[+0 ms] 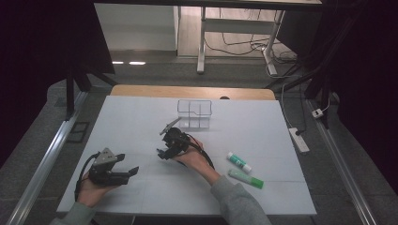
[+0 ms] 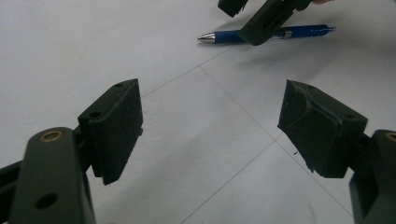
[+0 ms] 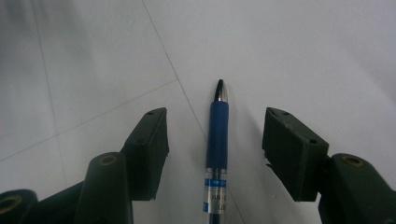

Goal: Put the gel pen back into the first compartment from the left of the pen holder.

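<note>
A blue pen (image 3: 217,140) lies flat on the white table (image 1: 141,126), and the right gripper (image 3: 215,149) hangs over it with its jaws spread wide, one on each side of the barrel and neither pad touching it. In the right gripper view the pen runs straight up between the jaws, its silver tip pointing away from the camera, with bare tabletop on either side. In the high view the right gripper (image 1: 164,152) sits near the middle of the table, tilted down toward the surface, the person's hand and grey sleeve reaching in from the bottom edge. The left gripper (image 1: 126,171) rests lower on the left side of the table, well apart from the right one; its jaws also stand wide, with nothing between them but the table. The left gripper view looks across the surface at the blue pen (image 2: 266,34), partly covered there by the tips of the right gripper's jaws. Behind the right gripper stands a clear wire-framed organizer (image 1: 194,114) divided into compartments, near the far edge. To the right of the person's forearm lie a white tube with a green band (image 1: 239,162) and a green tube (image 1: 245,178), just beside each other and clear of both grippers. Nothing lies between the open jaws and the pen.
</note>
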Available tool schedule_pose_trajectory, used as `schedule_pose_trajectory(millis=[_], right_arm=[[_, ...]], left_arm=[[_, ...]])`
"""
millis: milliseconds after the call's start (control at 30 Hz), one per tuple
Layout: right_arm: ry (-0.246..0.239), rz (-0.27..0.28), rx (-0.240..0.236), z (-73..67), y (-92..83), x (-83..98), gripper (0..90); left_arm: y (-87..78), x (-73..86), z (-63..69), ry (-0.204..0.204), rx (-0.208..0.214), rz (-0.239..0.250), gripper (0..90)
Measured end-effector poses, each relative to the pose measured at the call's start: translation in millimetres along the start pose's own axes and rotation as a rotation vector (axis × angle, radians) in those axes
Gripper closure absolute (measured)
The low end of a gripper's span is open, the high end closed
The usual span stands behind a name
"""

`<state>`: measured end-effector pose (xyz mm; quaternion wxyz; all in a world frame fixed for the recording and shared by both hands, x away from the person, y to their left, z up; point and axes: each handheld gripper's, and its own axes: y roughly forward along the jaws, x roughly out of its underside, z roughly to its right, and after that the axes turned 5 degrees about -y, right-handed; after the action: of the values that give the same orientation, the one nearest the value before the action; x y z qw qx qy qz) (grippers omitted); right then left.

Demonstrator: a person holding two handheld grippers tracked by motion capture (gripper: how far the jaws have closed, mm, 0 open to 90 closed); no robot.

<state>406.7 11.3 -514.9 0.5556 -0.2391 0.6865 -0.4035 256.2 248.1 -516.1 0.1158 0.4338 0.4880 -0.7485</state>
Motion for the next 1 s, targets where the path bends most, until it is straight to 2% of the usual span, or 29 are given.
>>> schedule_pose_trajectory(millis=[133, 300, 567, 700, 833, 1000], right_arm=[[-0.004, -0.015, -0.001, 2.1, 5.3, 0.2, 43.5], [-0.032, -0.027, 0.015, 1.3, 8.3, -0.7, 47.2], [-0.098, -0.062, 0.082, -6.6, 8.9, -3.0, 60.4], [-0.105, -0.069, 0.081, -7.9, 8.3, -3.4, 68.4], [-0.088, -0.065, 0.08, -7.1, 8.0, -3.1, 77.2], [-0.067, -0.06, 0.082, -6.1, 8.0, -2.9, 79.5]], left_arm=[[0.0, 0.5, -0.5, 0.001, 0.0, 0.0, 21.4], [0.3, 0.8, -1.1, -0.001, -0.004, 0.001, 21.4], [0.1, 1.1, -1.0, 0.002, -0.007, 0.001, 21.4], [0.3, 1.4, -1.3, 0.002, -0.008, -0.001, 21.4], [0.7, 1.5, -1.2, 0.004, -0.009, -0.004, 21.4], [0.5, 1.7, -1.8, 0.005, -0.01, -0.004, 21.4]])
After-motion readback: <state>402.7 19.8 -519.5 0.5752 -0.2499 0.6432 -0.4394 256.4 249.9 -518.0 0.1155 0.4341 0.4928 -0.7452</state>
